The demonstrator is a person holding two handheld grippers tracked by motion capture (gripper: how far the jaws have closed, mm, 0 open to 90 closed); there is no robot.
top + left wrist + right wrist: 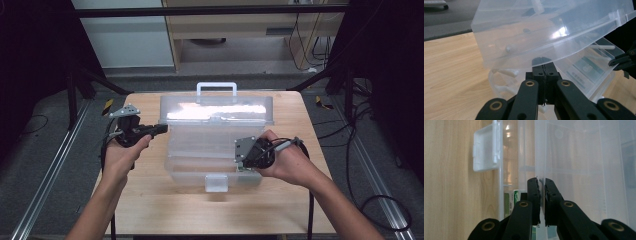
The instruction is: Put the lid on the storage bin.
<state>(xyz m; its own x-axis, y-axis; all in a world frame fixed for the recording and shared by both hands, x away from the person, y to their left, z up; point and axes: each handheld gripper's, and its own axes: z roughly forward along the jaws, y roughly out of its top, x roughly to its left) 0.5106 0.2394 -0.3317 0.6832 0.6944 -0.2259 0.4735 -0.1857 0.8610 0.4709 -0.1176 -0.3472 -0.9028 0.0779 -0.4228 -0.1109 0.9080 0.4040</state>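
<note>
— What is seen at frame centre?
— A wooden table [150, 205] is topped by a clear plastic box [215, 145], lid raised.
— And the tongs?
— The left gripper [545, 71] is pressed together under the lid's edge; the right gripper [541, 187] is pinched on the box's thin wall.

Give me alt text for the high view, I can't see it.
A person's two hands hold black tools at a clear plastic box on a wooden table, its lid raised. The left tool is at the lid's left edge, the right tool at the box's front right corner.
</note>
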